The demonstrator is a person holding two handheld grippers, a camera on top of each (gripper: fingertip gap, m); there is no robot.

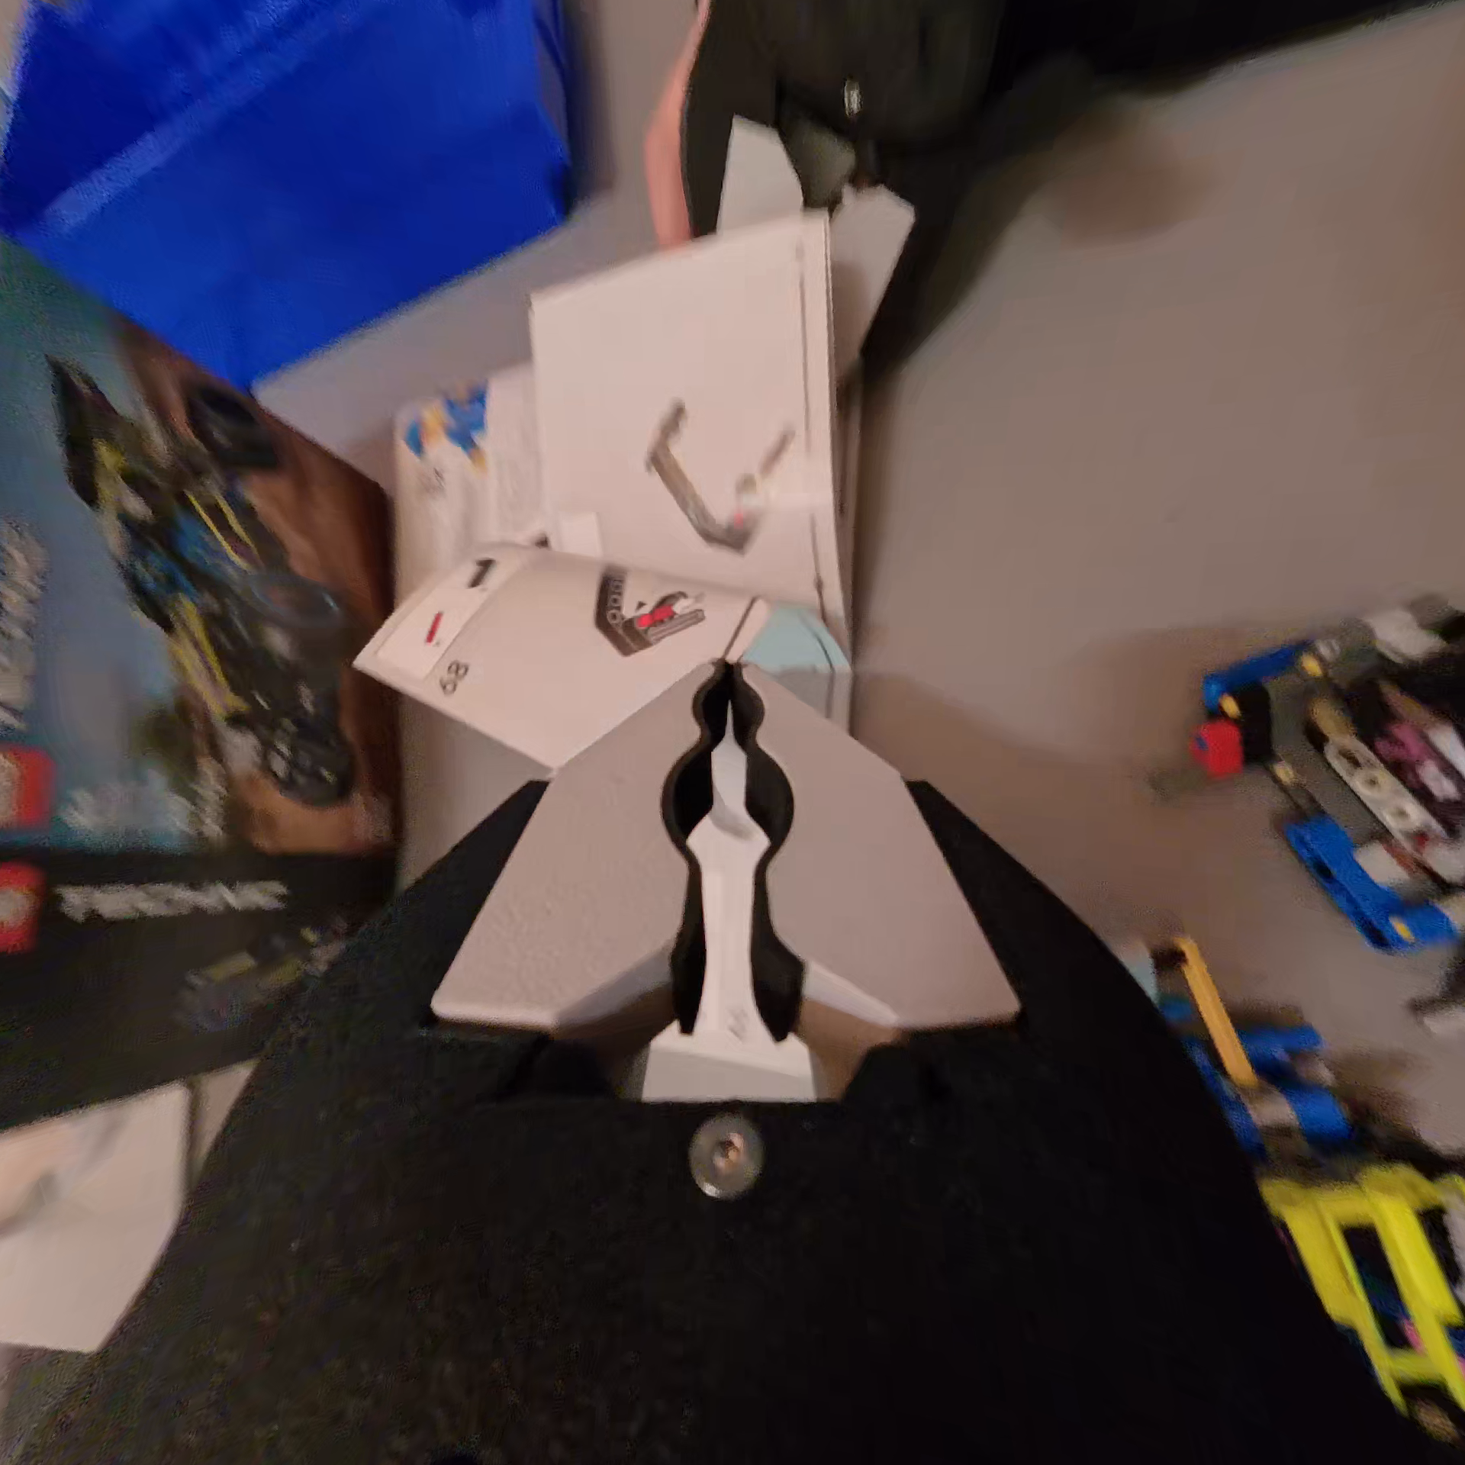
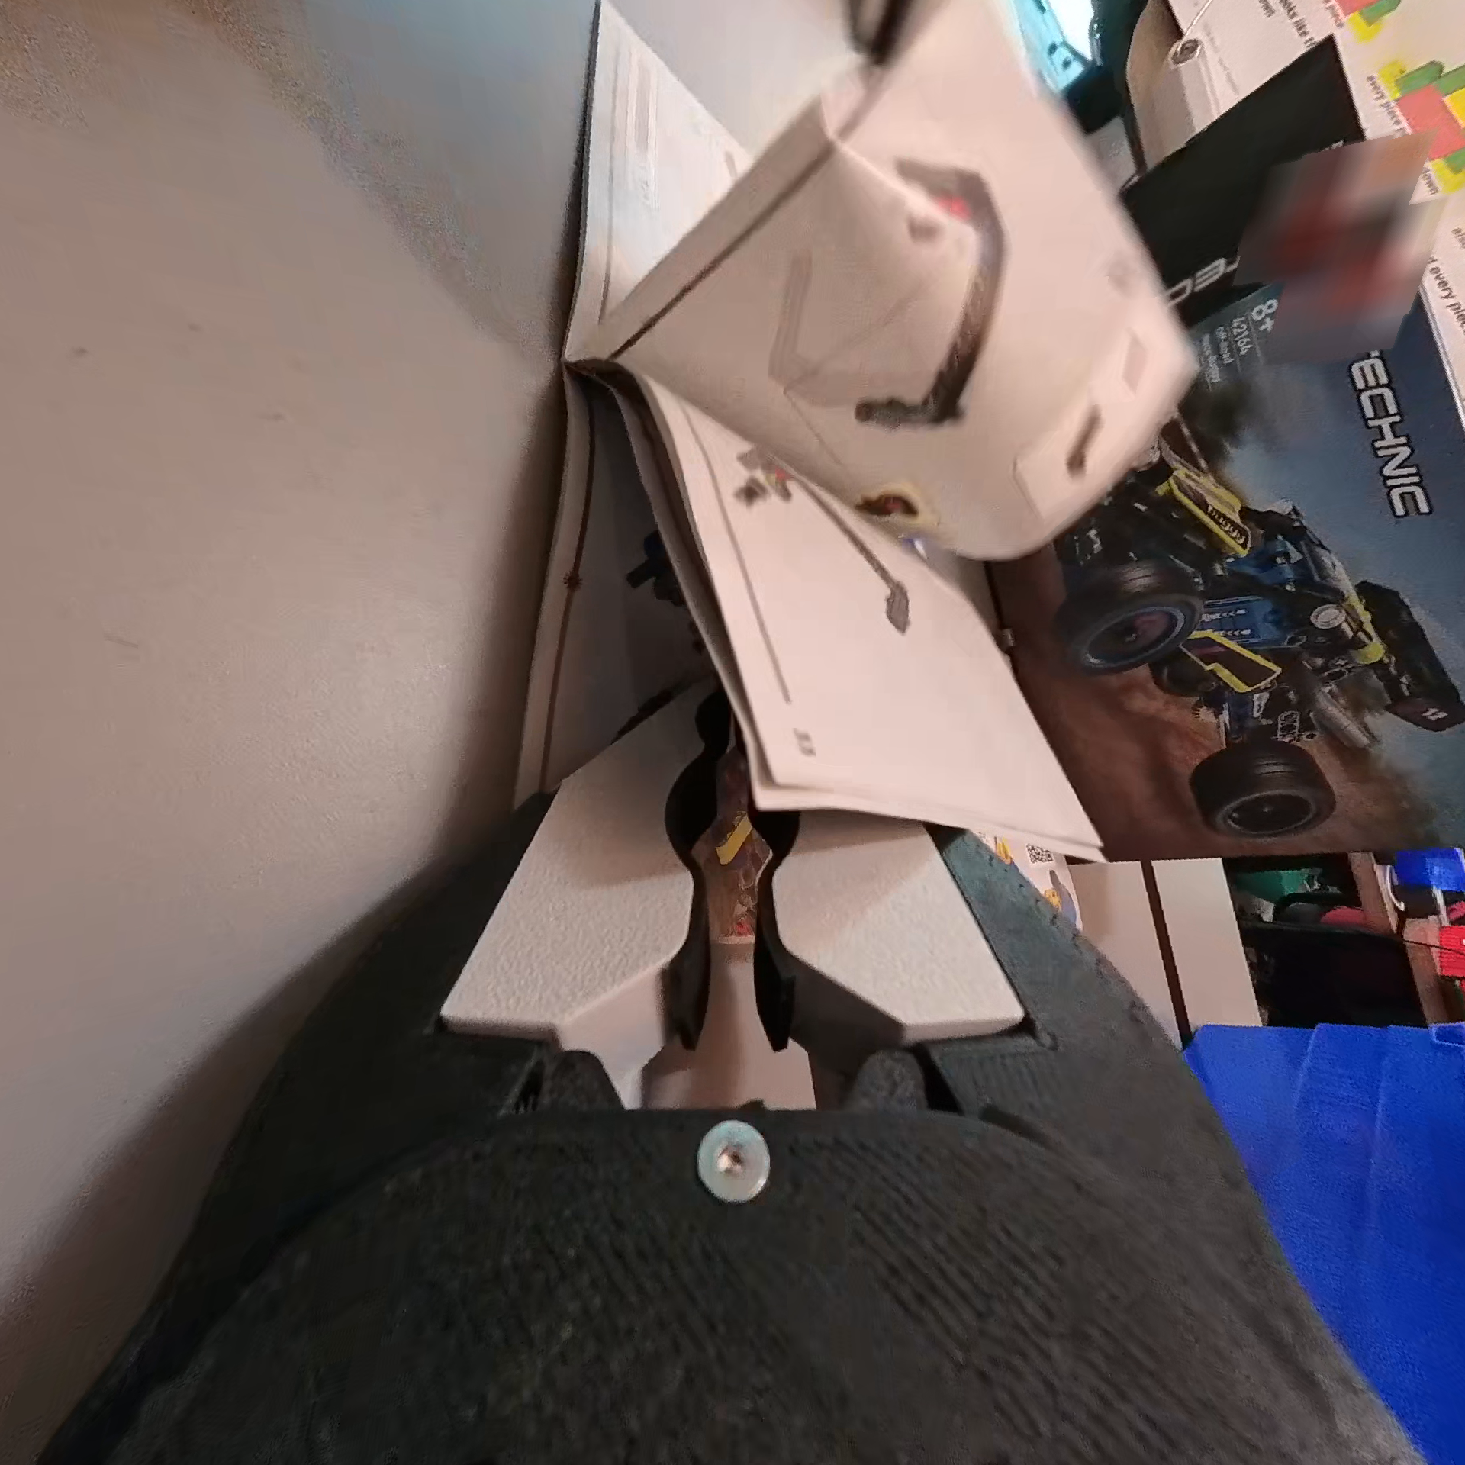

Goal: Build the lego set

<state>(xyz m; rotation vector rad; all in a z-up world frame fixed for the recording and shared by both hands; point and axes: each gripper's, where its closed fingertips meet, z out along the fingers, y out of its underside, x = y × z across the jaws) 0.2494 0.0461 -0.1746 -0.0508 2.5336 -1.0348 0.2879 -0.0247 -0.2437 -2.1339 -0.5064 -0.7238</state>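
In my left wrist view, a blue bag (image 1: 285, 158) fills the upper left, with the building-set box (image 1: 158, 594) below it along the left edge. At centre my left gripper (image 1: 729, 670) has its fingers (image 1: 634, 832) closed on the edge of one page (image 1: 555, 658) of the open instruction booklet (image 1: 690, 412) lying on the grey table (image 1: 1110, 396). A partly built blue and yellow brick model (image 1: 1348, 793) sits at the right edge.

In my right wrist view, bare table (image 2: 238, 476) fills the left. At centre my right gripper (image 2: 733, 761) has its fingers (image 2: 610, 872) close together at the booklet's (image 2: 832, 650) lower edge, their tips hidden under the pages, so I cannot tell whether they grip it. A turning page (image 2: 912, 301) blurs above, and the box (image 2: 1268, 634) lies to the right.
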